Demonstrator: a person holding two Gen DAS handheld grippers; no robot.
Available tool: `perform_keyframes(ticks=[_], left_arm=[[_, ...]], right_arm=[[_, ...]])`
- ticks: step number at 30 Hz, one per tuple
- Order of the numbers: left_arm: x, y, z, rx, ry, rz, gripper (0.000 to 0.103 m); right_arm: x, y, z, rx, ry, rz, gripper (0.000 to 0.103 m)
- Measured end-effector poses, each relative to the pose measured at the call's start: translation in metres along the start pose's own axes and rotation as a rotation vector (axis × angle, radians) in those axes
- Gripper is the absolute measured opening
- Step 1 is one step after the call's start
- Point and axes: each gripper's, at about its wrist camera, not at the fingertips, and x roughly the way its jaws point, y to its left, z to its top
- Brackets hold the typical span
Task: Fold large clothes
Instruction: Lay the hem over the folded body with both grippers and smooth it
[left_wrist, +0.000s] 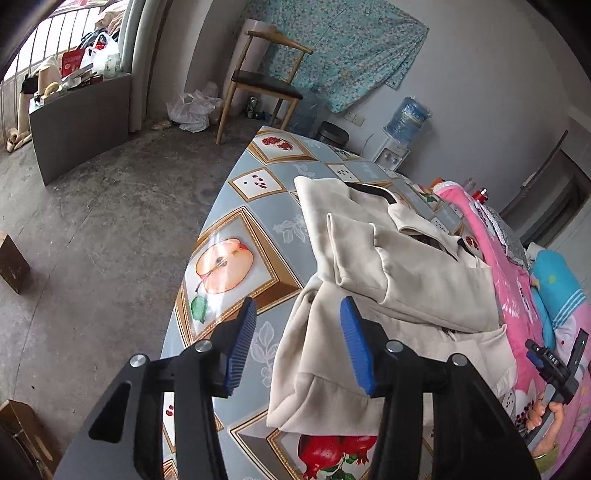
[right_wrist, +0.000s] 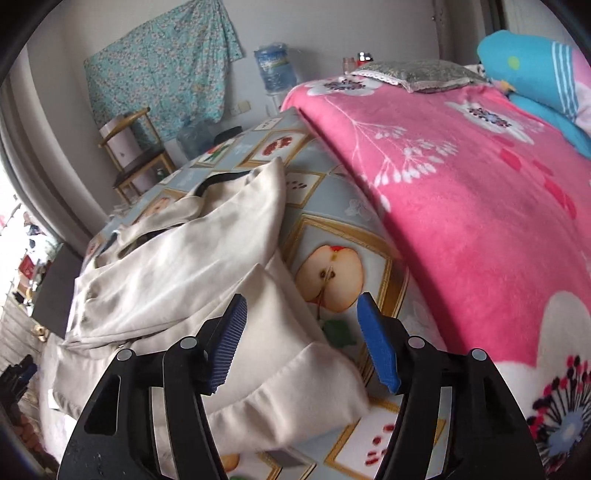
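Note:
A cream garment (left_wrist: 406, 266) lies partly folded on a table (left_wrist: 258, 206) covered with a fruit-print cloth. A dark collar band shows at its far end. My left gripper (left_wrist: 300, 302) hovers open over the garment's near left hem, one pad above the cloth and the other above the bare table. Nothing is pinched between its pads. In the right wrist view the same garment (right_wrist: 177, 266) fills the left half of the table (right_wrist: 332, 206). My right gripper (right_wrist: 303, 297) is open above its near right corner, with the apple print visible between the fingers.
A bed with a pink flowered blanket (right_wrist: 461, 184) and a blue pillow (right_wrist: 535, 74) borders the table's right side. A wooden chair (left_wrist: 266, 81) and a water bottle (left_wrist: 406, 118) stand beyond the table. A person's hand (left_wrist: 554, 410) shows at the right edge.

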Motion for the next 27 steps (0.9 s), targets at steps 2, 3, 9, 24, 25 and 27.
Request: perform_keyframes(ticks=[2,3,9,24,25,27], left_arm=[[-0.001,-0.013,-0.008,0.054,0.016,-0.003,0.046],[0.002,-0.023,-0.015,0.097,0.036,-0.009,0.046],[0.040,-0.070,-0.051,0.310,0.144,0.111,0.047],[0.064,-0.069,-0.059,0.390,0.075,0.173,0.004],[0.061,-0.072,-0.059,0.410,0.061,0.182,0.003],[0.043,-0.078,-0.057,0.431,-0.002,0.194,0.003]], right_arm=[[-0.008,0.013,-0.004,-0.022,0.017,0.077,0.063],[-0.007,0.024,-0.004,-0.044,0.036,0.118,0.065],[0.023,0.134,-0.029,-0.311,0.241,0.308,0.067],[0.061,0.202,-0.050,-0.519,0.238,0.154,0.005],[0.051,0.207,-0.045,-0.525,0.198,0.150,0.005],[0.032,0.217,-0.038,-0.548,0.110,0.150,0.004]])
